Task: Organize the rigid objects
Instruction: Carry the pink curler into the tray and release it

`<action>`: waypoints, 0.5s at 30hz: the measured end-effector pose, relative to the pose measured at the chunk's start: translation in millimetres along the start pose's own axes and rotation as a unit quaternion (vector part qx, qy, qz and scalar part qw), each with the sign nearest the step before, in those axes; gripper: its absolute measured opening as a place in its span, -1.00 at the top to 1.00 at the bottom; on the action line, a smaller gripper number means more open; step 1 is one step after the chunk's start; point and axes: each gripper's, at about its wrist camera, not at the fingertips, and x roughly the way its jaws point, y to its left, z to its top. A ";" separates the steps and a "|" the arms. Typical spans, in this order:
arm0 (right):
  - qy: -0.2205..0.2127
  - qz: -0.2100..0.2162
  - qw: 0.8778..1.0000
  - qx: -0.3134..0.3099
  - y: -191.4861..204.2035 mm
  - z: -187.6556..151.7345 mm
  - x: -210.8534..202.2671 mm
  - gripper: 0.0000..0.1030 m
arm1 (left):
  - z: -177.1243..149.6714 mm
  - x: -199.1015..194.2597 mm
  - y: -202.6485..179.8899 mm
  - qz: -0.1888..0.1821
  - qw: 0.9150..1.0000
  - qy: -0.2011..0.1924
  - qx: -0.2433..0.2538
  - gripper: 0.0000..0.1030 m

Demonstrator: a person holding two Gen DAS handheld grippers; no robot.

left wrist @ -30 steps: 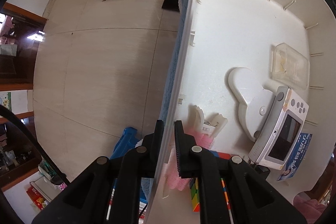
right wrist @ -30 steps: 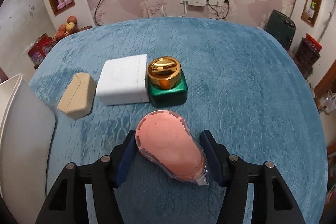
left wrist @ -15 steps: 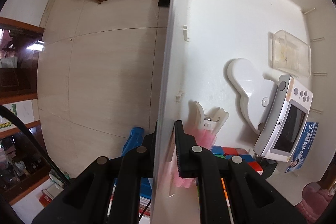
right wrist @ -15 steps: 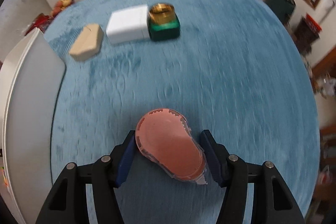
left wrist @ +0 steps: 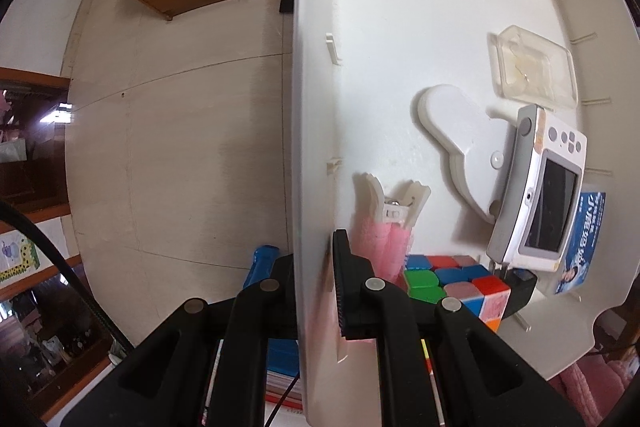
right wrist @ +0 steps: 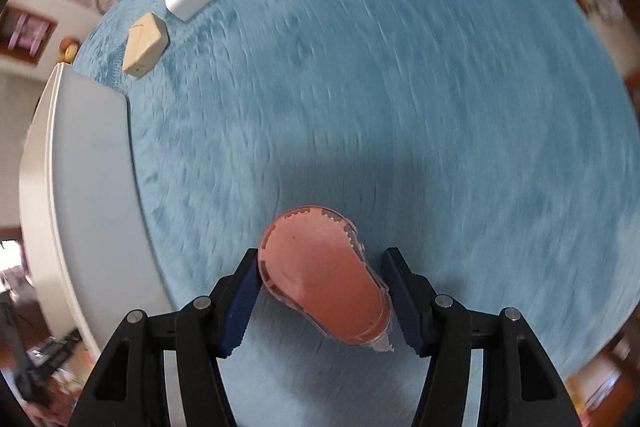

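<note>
The right gripper (right wrist: 320,291), clamped on the pink tape dispenser (right wrist: 324,275), has swung left toward the white bin (right wrist: 72,187), whose wall the left gripper (left wrist: 314,267) pinches; drop-off looks next.

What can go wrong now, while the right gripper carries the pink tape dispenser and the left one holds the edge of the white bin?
1. The pink tape dispenser sits askew between the right gripper jaws, so it might slip out above the blue cloth.
2. The left gripper pinches only the thin wall of the white bin; the bin could tip or slide.
3. The cube and the handheld device already crowd one end, so the dispenser may land on them.
</note>
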 end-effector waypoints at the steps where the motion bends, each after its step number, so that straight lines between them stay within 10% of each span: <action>1: 0.005 0.007 1.000 0.011 -1.5 -6.7 -0.1 -0.19 | -0.8 -0.4 0.9 -0.002 1.000 0.000 0.002 0.79; 15: -0.031 0.055 0.997 0.040 40.4 -83.7 -47.0 -0.19 | -2.0 0.9 7.9 -0.028 0.999 0.003 0.028 0.79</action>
